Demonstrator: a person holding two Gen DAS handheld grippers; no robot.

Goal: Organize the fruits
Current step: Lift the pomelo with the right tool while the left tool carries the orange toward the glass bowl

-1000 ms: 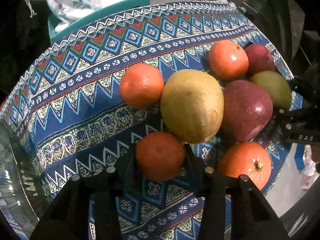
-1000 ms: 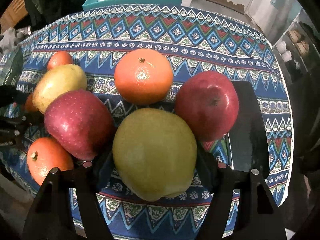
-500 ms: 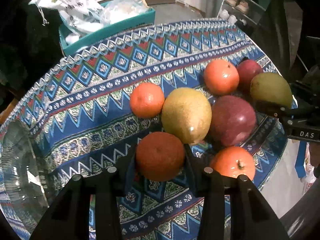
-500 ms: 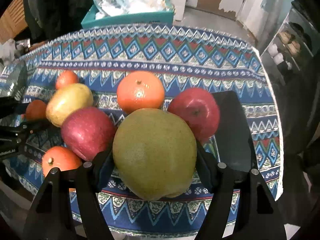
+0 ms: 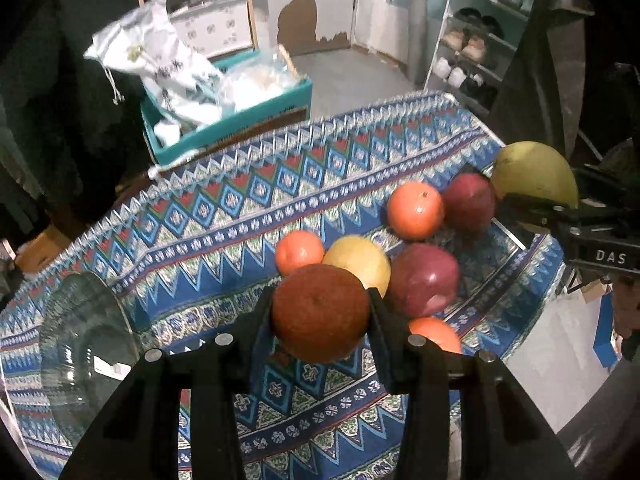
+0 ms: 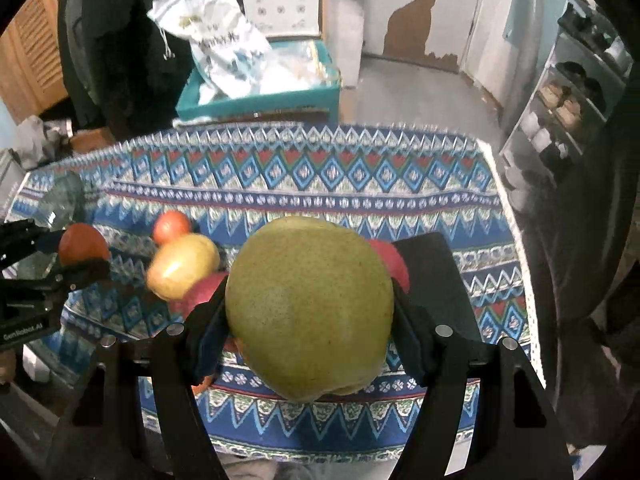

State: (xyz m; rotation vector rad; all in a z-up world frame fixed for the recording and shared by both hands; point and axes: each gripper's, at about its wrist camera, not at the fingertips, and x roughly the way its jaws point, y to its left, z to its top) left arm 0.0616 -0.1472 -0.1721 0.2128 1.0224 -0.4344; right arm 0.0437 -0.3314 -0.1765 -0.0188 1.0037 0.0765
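Note:
My left gripper (image 5: 320, 312) is shut on a dark orange (image 5: 320, 312) and holds it high above the patterned tablecloth (image 5: 224, 216). My right gripper (image 6: 310, 312) is shut on a large green pear (image 6: 310, 308), also lifted; it shows at the right in the left wrist view (image 5: 534, 180). On the cloth lie a yellow pear (image 5: 362, 262), two red apples (image 5: 426, 280) (image 5: 468, 202), and three oranges (image 5: 415, 210) (image 5: 299, 251) (image 5: 436, 334). The left gripper with its orange (image 6: 82, 246) shows at the left in the right wrist view.
A clear glass bowl (image 5: 86, 348) stands at the table's left end. A black flat board (image 6: 436, 280) lies on the cloth at the right. A teal box (image 5: 228, 120) with white bags stands behind the table. A shoe shelf (image 5: 476, 44) is at the right.
Both grippers have risen well above the table with their fruit, so the table looks smaller and the room behind comes into view.

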